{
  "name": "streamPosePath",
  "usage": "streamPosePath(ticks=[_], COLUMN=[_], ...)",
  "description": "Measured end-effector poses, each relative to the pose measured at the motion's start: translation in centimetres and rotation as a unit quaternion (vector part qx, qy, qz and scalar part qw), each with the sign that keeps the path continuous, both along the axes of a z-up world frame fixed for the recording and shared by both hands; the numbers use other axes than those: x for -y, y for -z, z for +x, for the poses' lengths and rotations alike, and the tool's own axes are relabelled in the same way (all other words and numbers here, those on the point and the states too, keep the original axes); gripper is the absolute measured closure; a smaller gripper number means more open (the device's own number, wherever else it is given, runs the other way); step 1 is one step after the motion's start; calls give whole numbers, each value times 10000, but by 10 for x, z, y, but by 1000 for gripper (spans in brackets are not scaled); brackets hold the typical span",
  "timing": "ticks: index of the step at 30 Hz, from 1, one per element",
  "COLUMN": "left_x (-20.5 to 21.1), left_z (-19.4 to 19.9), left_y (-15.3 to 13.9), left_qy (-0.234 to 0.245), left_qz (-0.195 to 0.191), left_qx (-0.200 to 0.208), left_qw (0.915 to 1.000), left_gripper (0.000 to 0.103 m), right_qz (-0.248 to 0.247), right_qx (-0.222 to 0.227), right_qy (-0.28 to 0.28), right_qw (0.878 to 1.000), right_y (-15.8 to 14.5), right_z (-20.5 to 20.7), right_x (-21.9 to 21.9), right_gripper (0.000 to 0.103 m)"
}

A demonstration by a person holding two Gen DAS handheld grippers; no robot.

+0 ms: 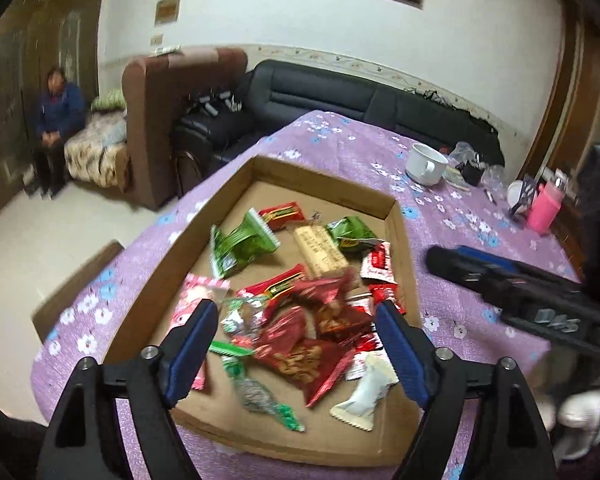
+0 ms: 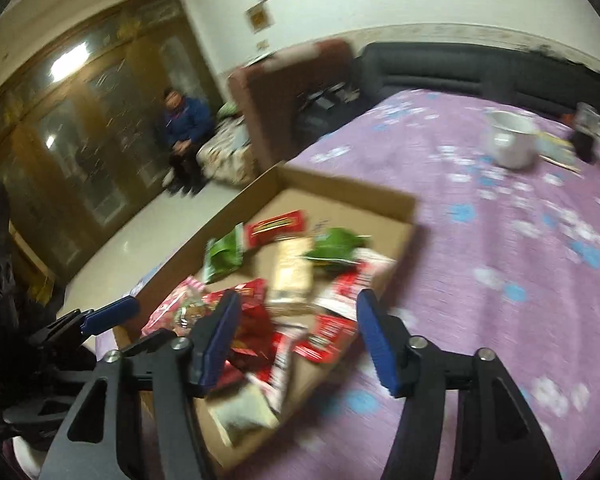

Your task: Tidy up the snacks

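Observation:
A shallow cardboard tray [image 1: 398, 216] lies on the purple flowered tablecloth and holds several snack packets: green ones [image 1: 244, 246], red ones [image 1: 296, 344], a beige biscuit pack [image 1: 320, 250] and a white packet [image 1: 366, 394]. My left gripper [image 1: 296, 350] is open and empty above the near pile of red packets. My right gripper [image 2: 296, 338] is open and empty over the tray's near right corner; it also shows in the left wrist view [image 1: 500, 276] to the right of the tray. The tray [image 2: 380, 194] and its packets [image 2: 332, 330] are blurred in the right wrist view.
A white mug [image 1: 426, 164], a pink cup [image 1: 544, 208], clear plastic items and small clutter stand at the table's far right. A black sofa [image 1: 340, 96] and a brown armchair [image 1: 160, 112] lie behind the table. A person [image 1: 56, 120] sits at the far left.

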State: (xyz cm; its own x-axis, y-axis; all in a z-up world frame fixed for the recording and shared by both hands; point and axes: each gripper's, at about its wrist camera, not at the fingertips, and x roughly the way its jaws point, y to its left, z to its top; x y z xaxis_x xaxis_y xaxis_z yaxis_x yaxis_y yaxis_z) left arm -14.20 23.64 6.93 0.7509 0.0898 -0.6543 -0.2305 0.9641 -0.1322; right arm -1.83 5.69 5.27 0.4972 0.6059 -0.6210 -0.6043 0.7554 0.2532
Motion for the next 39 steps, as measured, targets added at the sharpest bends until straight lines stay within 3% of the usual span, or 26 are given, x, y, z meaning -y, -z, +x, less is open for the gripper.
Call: streamPosePath(ticks=[6, 11, 19, 39], left_x=[63, 105, 126, 108], left_z=[10, 15, 12, 11], left_y=[-8, -7, -9, 4], left_qy=[456, 754, 777, 626], left_qz=[661, 953, 1237, 1030], left_qx=[9, -65, -219, -390], left_qw=[9968, 9926, 9890, 9919], left_gripper=[11, 11, 11, 11], right_qz=[333, 239, 194, -53], right_qx=[-59, 70, 187, 279], right_qy=[945, 1309, 1244, 1263], right_qw=[9949, 9911, 9919, 9916], right_y=[1, 4, 10, 12], right_z=[-18, -36, -50, -59], right_x=[86, 115, 116, 104], right_gripper=[41, 38, 36, 34])
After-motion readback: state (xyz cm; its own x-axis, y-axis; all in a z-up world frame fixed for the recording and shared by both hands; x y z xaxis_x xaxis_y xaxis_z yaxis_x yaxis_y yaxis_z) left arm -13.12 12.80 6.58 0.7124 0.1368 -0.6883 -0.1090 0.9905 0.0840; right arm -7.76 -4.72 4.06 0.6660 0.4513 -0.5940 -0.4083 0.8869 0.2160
